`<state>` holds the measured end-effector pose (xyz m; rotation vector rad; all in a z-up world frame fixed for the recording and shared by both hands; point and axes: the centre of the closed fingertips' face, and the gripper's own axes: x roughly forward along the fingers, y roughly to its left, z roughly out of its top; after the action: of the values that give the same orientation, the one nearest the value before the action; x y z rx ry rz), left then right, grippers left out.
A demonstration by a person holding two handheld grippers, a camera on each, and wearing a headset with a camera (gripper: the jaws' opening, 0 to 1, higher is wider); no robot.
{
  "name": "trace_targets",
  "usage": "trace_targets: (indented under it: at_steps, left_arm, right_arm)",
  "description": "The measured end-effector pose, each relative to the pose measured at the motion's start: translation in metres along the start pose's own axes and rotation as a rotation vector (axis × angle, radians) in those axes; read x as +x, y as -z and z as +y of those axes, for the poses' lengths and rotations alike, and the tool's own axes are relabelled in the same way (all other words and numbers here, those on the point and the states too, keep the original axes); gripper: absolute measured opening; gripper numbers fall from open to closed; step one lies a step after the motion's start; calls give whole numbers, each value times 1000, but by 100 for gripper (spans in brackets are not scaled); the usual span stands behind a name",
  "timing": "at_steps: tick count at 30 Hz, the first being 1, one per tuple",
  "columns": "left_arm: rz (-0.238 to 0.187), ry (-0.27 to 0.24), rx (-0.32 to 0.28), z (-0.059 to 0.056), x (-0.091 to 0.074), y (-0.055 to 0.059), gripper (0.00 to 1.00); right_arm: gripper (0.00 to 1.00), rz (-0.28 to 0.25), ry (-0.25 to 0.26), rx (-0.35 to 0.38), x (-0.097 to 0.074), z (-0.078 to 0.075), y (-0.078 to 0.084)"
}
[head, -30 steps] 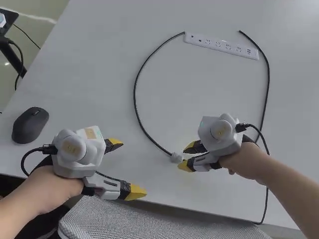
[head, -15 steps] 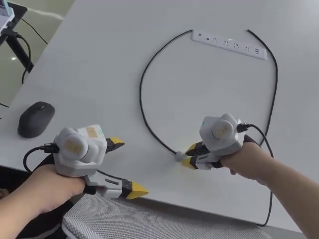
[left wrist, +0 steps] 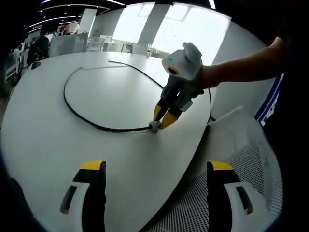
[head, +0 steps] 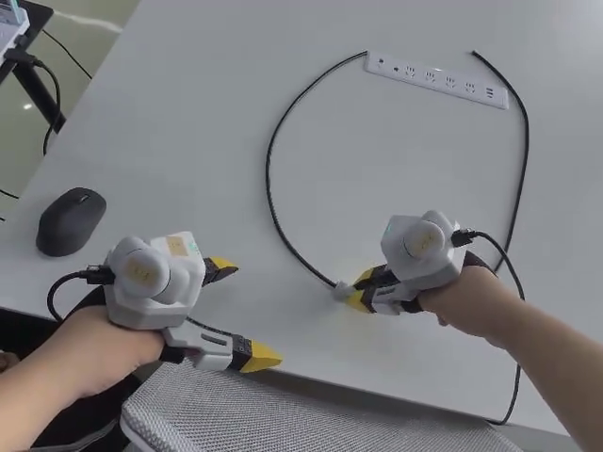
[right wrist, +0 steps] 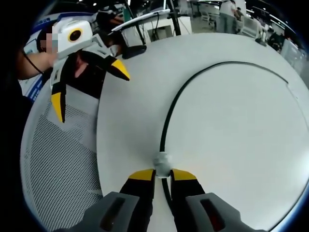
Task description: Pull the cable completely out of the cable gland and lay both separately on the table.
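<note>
A: Gland [head: 341, 291] – where?
B: Flat on table [head: 188, 122], near the front edge. Small, pale. Cable [head: 268, 179] is threaded thru it, not out yet.
A: And the cable itself?
B: Black, lies in a big arc from gland away to the end of the pwr strip [head: 435, 80] at the far side. A short bit pokes out the gland's near side.
A: R gripper [head: 351, 290]?
B: Low on the table, tips right at the gland. Jaws narrow, the short bit of cable runs betw. them. Can't tell if they pinch it or just flank it.
A: L gripper [head: 244, 314]?
B: Well apart from gland, at table's front edge over a mesh chair [head: 283, 419]. Jaws spread wide, nothing in them, pointing toward R gripper.
A: Anything else on top?
B: Dark mouse [head: 69, 219], L side of table, well clear of cable.
</note>
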<state>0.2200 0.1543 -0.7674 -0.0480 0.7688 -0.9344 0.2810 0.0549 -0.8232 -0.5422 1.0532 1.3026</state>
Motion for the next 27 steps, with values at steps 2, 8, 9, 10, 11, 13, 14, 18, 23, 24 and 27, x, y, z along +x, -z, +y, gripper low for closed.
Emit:
trace_targets:
  at_steps: [2, 8, 9, 10, 11, 13, 14, 18, 23, 24, 27]
  left_arm:
    - [-1, -1, 1, 0, 0, 0, 87]
    - [-6, -10, 19, 3, -1, -4, 85]
    - [-8, -9, 20, 3, 0, -6, 85]
    - [-10, -11, 22, 3, 0, -8, 85]
    - [-14, -8, 26, 2, 0, -11, 85]
    - [-24, -2, 28, 1, -1, -16, 84]
    - [-28, -1, 30, 0, -1, -19, 84]
    - [-57, 5, 52, -2, 1, -33, 85]
    - [-56, 34, 106, -11, 8, -47, 85]
    - [-52, 48, 123, -15, 10, -50, 84]
    - [-44, 79, 164, -25, 16, -58, 84]
  right_arm:
    - [7, 0, 3, 5, -1, 1, 0]
    - [6, -5, -11, 33, -8, 5, -5]
    - [6, -14, -16, 49, -11, 8, -7]
    - [6, -19, -16, 49, -12, 9, -8]
    - [6, -23, -15, 50, -14, 10, -8]
    - [6, -32, -16, 48, -17, 15, -10]
    - [6, -36, -19, 45, -19, 17, -10]
    - [6, -40, -20, 33, -26, 25, -10]
    - [6, -46, -20, 23, -38, 32, -9]
    - [6, -49, -16, 22, -41, 33, -9]
    - [6, -61, -10, 14, -49, 36, -12]
